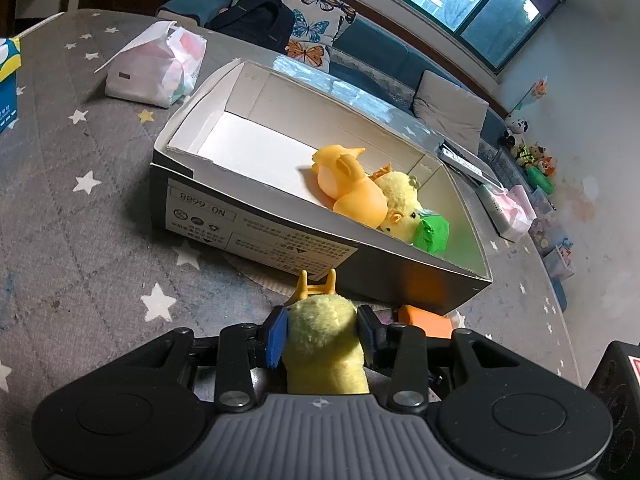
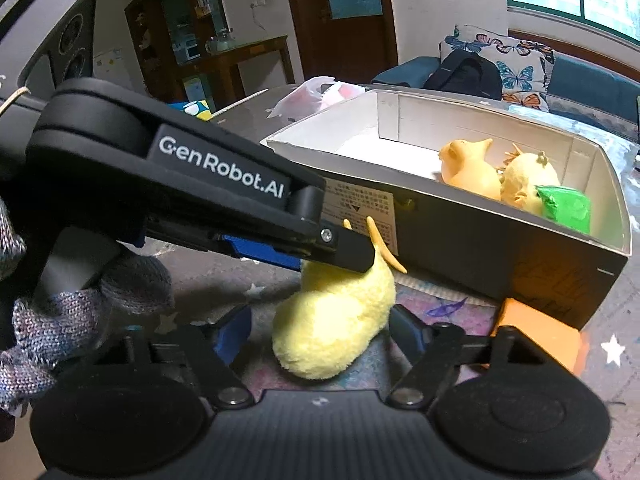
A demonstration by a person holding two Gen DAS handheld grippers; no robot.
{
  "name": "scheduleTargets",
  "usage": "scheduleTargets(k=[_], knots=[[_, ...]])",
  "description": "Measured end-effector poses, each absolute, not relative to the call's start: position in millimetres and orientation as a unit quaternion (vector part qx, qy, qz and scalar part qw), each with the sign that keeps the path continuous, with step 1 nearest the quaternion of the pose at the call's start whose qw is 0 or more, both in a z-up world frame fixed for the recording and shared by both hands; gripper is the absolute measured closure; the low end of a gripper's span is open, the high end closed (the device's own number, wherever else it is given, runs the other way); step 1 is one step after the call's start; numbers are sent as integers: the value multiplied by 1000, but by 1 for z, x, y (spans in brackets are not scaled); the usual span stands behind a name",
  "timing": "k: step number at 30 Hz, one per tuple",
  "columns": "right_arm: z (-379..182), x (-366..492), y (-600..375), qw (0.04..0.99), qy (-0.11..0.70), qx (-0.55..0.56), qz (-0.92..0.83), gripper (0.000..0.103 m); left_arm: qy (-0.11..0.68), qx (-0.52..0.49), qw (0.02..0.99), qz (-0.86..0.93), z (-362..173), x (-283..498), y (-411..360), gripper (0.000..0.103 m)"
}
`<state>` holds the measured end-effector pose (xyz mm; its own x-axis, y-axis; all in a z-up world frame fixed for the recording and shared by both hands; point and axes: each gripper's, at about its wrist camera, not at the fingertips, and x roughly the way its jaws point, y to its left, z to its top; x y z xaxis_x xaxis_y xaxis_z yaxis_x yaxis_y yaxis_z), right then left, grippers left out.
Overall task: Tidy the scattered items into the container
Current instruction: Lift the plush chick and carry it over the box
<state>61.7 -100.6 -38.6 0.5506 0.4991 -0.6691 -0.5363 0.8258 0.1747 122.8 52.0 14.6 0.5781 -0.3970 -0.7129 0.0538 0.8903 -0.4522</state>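
Note:
A yellow plush toy (image 1: 324,344) with orange plastic feet sits between the blue pads of my left gripper (image 1: 322,332), which press on its sides. In the right wrist view the left gripper (image 2: 352,256) reaches in from the left and holds the plush (image 2: 336,320) near its upper end. My right gripper (image 2: 320,328) is open around the plush's lower body, with a gap at its left finger. Just beyond lies the open cardboard box (image 1: 280,200), holding an orange rubber toy (image 1: 352,192) and another yellow plush with a green part (image 1: 404,212).
An orange block (image 1: 424,320) lies against the box's near corner. A white plastic bag (image 1: 156,68) and a blue tissue box (image 1: 8,80) sit on the star-patterned table cover. A gloved hand (image 2: 60,312) holds the left gripper. A sofa with cushions stands behind.

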Motion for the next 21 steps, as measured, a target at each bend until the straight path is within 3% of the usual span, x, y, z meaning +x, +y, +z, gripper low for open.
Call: scheduleTargets(k=[10, 21], knots=[[-45, 61, -111, 877, 386, -14, 286, 44, 437, -188, 870, -125, 15, 123, 46, 61], [-43, 55, -112, 875, 383, -15, 295, 46, 438, -197, 868, -122, 16, 114, 48, 62]])
